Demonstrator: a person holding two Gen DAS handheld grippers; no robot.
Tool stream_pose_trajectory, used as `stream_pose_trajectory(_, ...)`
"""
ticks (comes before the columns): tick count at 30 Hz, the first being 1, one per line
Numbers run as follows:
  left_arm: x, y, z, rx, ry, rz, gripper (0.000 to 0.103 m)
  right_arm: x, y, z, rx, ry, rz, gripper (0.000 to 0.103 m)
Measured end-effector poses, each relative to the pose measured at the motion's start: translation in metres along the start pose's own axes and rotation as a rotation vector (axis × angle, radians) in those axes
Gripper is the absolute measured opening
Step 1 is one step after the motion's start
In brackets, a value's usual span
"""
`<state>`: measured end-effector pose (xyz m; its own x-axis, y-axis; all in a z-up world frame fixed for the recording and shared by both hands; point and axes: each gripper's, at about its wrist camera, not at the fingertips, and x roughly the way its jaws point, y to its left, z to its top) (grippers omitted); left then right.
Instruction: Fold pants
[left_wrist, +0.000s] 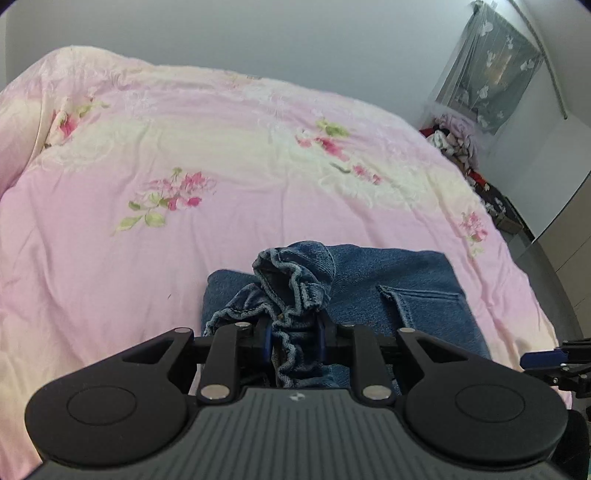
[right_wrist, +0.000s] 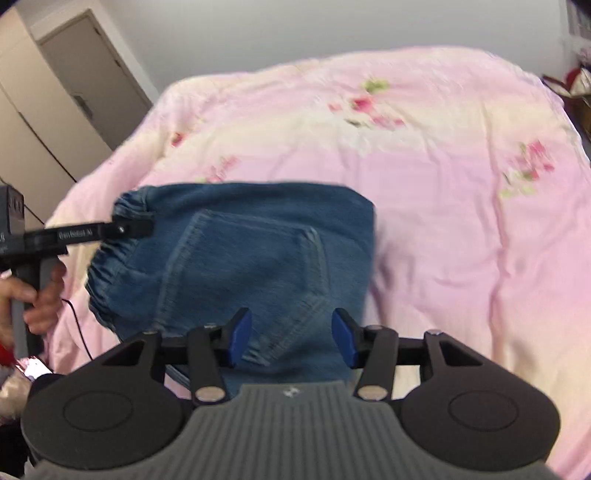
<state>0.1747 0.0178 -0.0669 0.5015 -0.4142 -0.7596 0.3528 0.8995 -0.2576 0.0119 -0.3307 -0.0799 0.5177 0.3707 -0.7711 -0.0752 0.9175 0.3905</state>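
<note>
Left wrist view. Your left claw (left_wrist: 294, 341) is clamped on the bunched elastic waistband of the blue denim pants (left_wrist: 406, 291); the gathered cloth fills the gap between the blue pads (left_wrist: 266, 341) and rises in a crumpled fold just beyond them. The rest of the pants lies flat on the bed, folded into a broad panel with a back pocket (left_wrist: 421, 306) showing to the right of the claw. Under them is the pink quilt with a red and green flower print (left_wrist: 147, 147), covering the bed from edge to edge. At the far right edge a tip of your right claw (left_wrist: 546, 360) shows, blue pad visible. Past the bed's far corner is a heap of mixed clothes (left_wrist: 454, 140) below a grey flowered curtain (left_wrist: 491, 70).

Right wrist view, somewhat blurred. Your right claw (right_wrist: 291, 338) stands open above the near edge of the pants (right_wrist: 266, 243); its blue pads (right_wrist: 242, 338) are apart, nothing pinched between them. The pocket (right_wrist: 255, 254) lies straight ahead. On the left, your left claw (right_wrist: 133, 229) reaches in and grips the gathered waistband at the pants' left end, with a hand (right_wrist: 37, 295) on its handle. Pale cupboard doors (right_wrist: 48, 92) stand behind, left of the bed.
</note>
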Motion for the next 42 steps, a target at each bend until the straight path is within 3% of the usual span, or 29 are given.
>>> stream_pose_trajectory(2, 0.019, 0.011, -0.009, -0.009, 0.045, 0.022, 0.025, 0.008, -0.004, -0.013, 0.007, 0.037, 0.022, 0.037)
stream_pose_trajectory(5, 0.033, 0.025, -0.017, -0.053, 0.044, 0.015, 0.025, 0.036, 0.019, -0.025, -0.016, 0.086, 0.021, 0.033)
stream_pose_trajectory(13, 0.054, 0.026, -0.016, -0.036, 0.107, 0.031, 0.029, 0.079, 0.061, -0.061, -0.324, 0.157, -0.197, 0.033)
stream_pose_trajectory(16, 0.054, 0.023, -0.018, -0.018, 0.108, 0.045, 0.031, 0.083, 0.050, -0.065, -0.298, 0.168, -0.192, 0.033)
stream_pose_trajectory(23, 0.022, 0.023, -0.007, -0.069, 0.105, 0.021, 0.048, 0.051, 0.046, -0.050, -0.233, 0.125, -0.162, 0.033)
stream_pose_trajectory(28, -0.032, -0.003, -0.017, 0.063, -0.017, 0.079, 0.057, 0.018, 0.062, -0.058, -0.275, 0.050, -0.156, 0.035)
stream_pose_trajectory(31, -0.055, -0.029, -0.030, 0.149, -0.017, 0.006, 0.053, 0.014, 0.075, -0.066, -0.315, 0.038, -0.150, 0.035)
stream_pose_trajectory(34, -0.048, -0.047, -0.049, 0.201, 0.049, 0.087, 0.033, 0.026, 0.080, -0.072, -0.324, 0.047, -0.185, 0.032)
stream_pose_trajectory(36, -0.037, -0.048, -0.062, 0.215, 0.083, 0.143, 0.030, 0.036, 0.078, -0.077, -0.300, 0.079, -0.199, 0.025)
stream_pose_trajectory(39, -0.020, -0.031, -0.074, 0.145, 0.136, 0.186, 0.026, 0.040, 0.076, -0.084, -0.288, 0.062, -0.218, 0.025)
stream_pose_trajectory(42, -0.014, -0.018, -0.082, 0.093, 0.135, 0.178, 0.025, 0.046, 0.075, -0.089, -0.264, 0.073, -0.220, 0.025)
